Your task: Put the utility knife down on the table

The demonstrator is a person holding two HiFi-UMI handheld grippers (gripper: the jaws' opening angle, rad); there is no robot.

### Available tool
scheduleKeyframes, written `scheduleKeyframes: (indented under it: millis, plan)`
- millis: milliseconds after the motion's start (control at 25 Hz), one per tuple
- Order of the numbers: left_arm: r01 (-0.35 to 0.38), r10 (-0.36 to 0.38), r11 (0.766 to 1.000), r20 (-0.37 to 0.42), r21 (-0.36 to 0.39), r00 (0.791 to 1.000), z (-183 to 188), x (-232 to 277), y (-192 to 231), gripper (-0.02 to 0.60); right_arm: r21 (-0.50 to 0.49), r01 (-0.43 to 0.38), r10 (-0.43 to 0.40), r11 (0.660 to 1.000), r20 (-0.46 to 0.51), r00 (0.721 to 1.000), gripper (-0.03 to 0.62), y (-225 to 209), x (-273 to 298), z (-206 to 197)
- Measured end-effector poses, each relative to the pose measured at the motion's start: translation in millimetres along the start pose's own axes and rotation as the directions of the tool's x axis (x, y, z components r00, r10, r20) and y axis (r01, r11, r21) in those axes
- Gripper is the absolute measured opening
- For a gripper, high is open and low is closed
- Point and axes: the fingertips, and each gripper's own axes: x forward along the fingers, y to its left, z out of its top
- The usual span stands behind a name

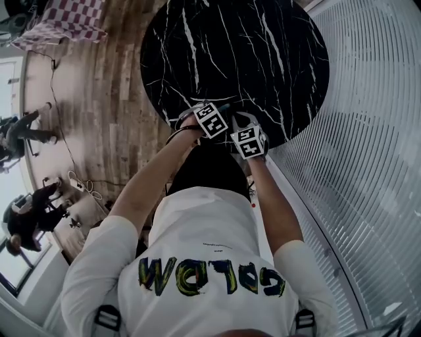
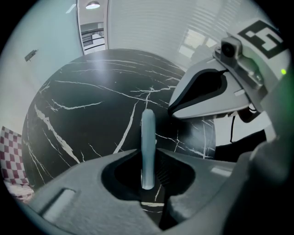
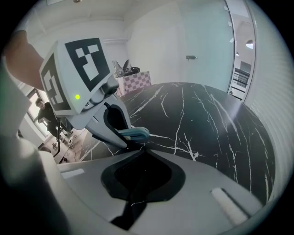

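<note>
A pale blue utility knife (image 2: 148, 133) stands lengthwise between the jaws of my left gripper (image 2: 148, 156), which is shut on it, just above the black marble table (image 2: 87, 114). From the right gripper view the knife's (image 3: 134, 133) end sticks out of the left gripper (image 3: 112, 121). My right gripper (image 3: 144, 151) hangs close beside it with its jaws together and nothing between them. In the head view both grippers, left (image 1: 217, 112) and right (image 1: 242, 125), hover side by side over the near edge of the round table (image 1: 263, 52).
The table top carries nothing else. A ribbed white wall (image 1: 368, 131) curves along the right. Wooden floor (image 1: 105, 99) lies to the left, with a checked cloth (image 1: 66, 20) and people (image 1: 26, 131) standing farther off.
</note>
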Motion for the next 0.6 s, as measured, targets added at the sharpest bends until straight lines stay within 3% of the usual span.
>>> scheduleKeyframes:
  millis: [600]
  plan:
    - [-0.008,0.008,1.0,0.003,-0.005,1.0,-0.6,-0.8,-0.4,0.078,0.033,-0.011,0.011,0.999,0.004,1.0,0.002,3.6,0.2,-6.4]
